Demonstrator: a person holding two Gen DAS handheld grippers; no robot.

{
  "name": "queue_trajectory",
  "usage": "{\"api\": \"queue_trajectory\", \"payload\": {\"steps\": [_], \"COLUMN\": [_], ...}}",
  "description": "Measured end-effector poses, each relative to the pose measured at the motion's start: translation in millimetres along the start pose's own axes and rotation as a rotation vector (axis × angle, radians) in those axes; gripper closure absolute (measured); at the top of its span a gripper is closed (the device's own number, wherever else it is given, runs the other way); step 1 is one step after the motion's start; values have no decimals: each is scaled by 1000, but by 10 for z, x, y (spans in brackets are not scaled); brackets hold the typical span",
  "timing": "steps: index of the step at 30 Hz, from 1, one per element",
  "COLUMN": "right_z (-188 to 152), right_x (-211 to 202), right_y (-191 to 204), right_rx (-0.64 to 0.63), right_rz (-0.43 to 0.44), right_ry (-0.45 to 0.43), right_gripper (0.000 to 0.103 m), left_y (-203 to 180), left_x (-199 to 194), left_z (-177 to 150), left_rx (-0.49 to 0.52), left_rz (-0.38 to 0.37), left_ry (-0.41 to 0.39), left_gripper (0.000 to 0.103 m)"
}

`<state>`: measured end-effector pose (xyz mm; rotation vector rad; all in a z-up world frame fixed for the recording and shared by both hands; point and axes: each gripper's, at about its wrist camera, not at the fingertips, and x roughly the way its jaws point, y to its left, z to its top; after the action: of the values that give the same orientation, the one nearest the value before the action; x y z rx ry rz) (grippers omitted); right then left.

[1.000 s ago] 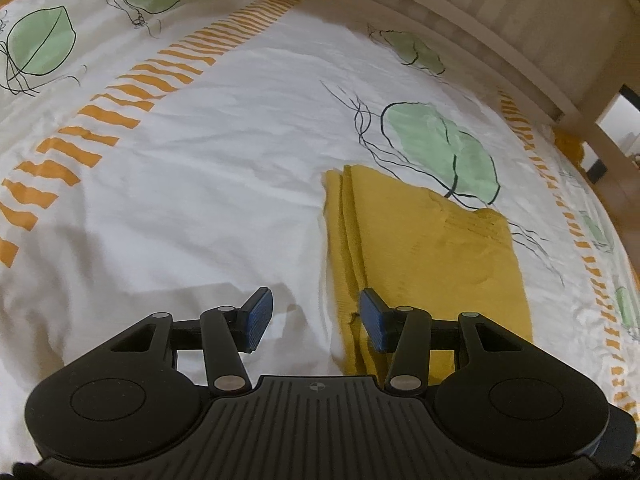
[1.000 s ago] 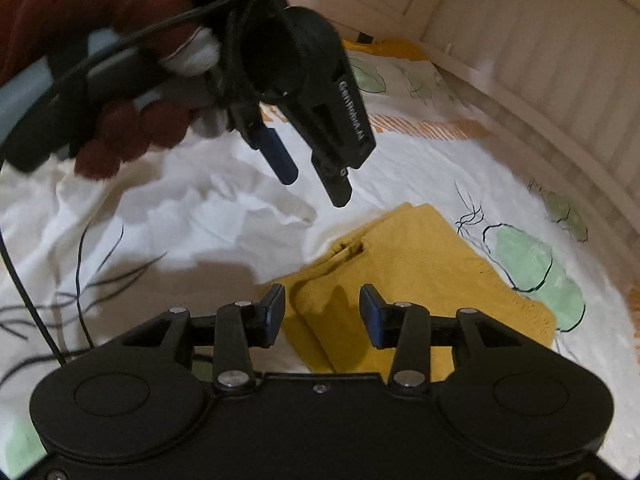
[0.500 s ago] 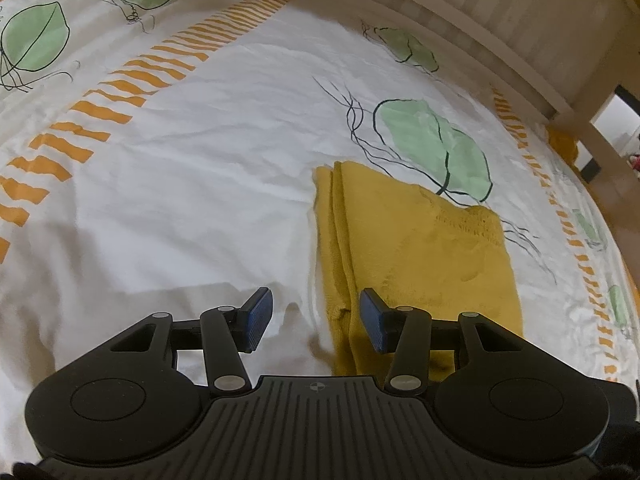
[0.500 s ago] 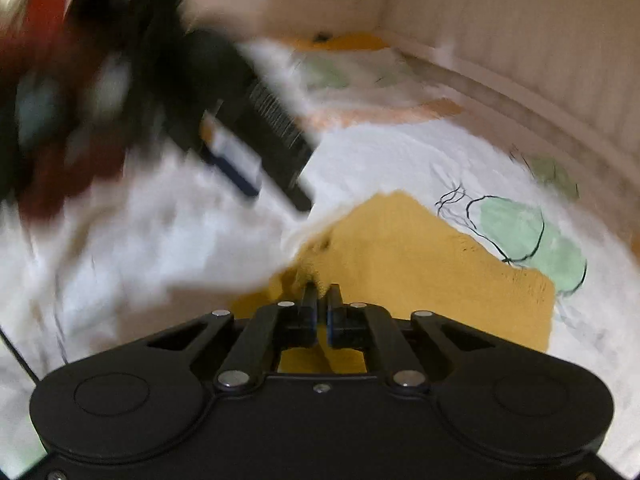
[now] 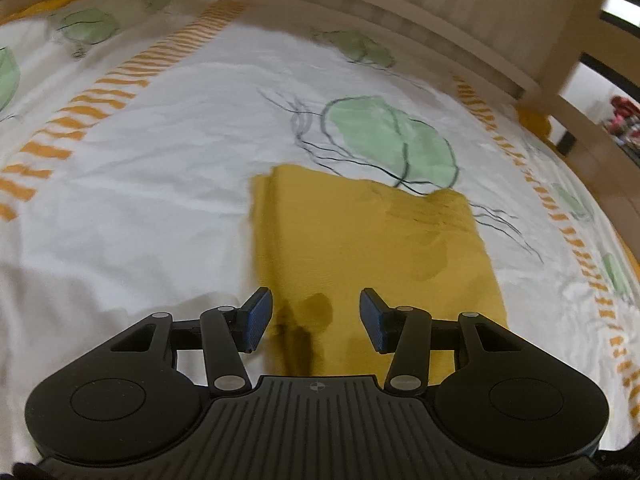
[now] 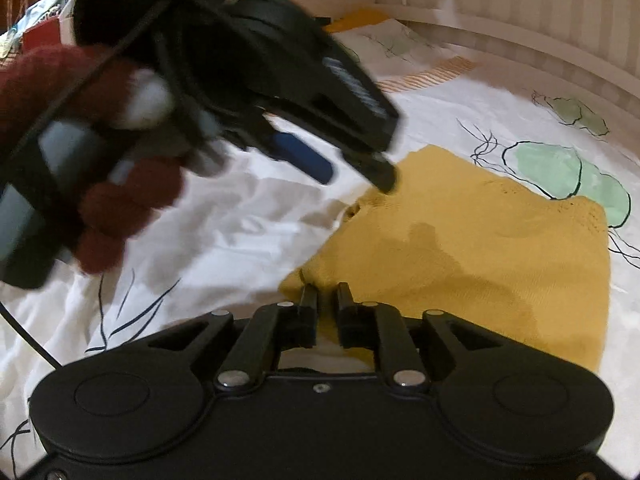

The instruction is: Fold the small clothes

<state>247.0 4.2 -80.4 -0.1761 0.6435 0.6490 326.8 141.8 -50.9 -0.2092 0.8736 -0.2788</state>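
Note:
A folded mustard-yellow knit garment (image 5: 372,240) lies flat on the white printed bedsheet (image 5: 160,168). My left gripper (image 5: 316,316) is open, its blue pads just above the garment's near edge. In the right wrist view the garment (image 6: 480,248) fills the middle right. My right gripper (image 6: 327,300) is nearly shut, pinching the garment's near corner. The left gripper (image 6: 352,168) shows there too, held by a hand in a dark red glove (image 6: 112,200), over the garment's far left corner.
The bed has a pale wooden slatted rail (image 5: 400,20) along the far side and a post (image 5: 560,80) at the right. The sheet carries green leaf prints (image 5: 392,140) and orange dashed stripes (image 5: 120,88). A black cable (image 6: 24,340) hangs at left.
My right gripper closed on the garment's near corner. My left gripper moved right, from beside the garment's left edge to over the garment, staying open.

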Motion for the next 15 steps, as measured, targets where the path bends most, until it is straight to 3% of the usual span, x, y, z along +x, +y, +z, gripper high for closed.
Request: {"api": "queue_trajectory", "payload": {"steps": [3,5,7,9,15], "right_z": [-8,-21,-17,-25,59], "right_x": [-29,-91,-147,-246,-496], "right_y": [-25,-40,-93,-190,-841], "right_rx": [26,26,19,26,141], "right_rz": [15,21,21,18,-77], "right_ry": [-8,-15,-18,-27,-70], "right_gripper": [81,81,80,58,55], "left_y": [-39,-2,106,171,124], "left_x": [139,256,299,269,235], "left_z": [-37,-75,-131,-143,-186], "left_rx": [18,13,-30,-63,-49], "left_rz": [21,102,92,74,96], "left_ry": [18,69,80,77,69], "left_gripper": [56,55,54,54,54]}}
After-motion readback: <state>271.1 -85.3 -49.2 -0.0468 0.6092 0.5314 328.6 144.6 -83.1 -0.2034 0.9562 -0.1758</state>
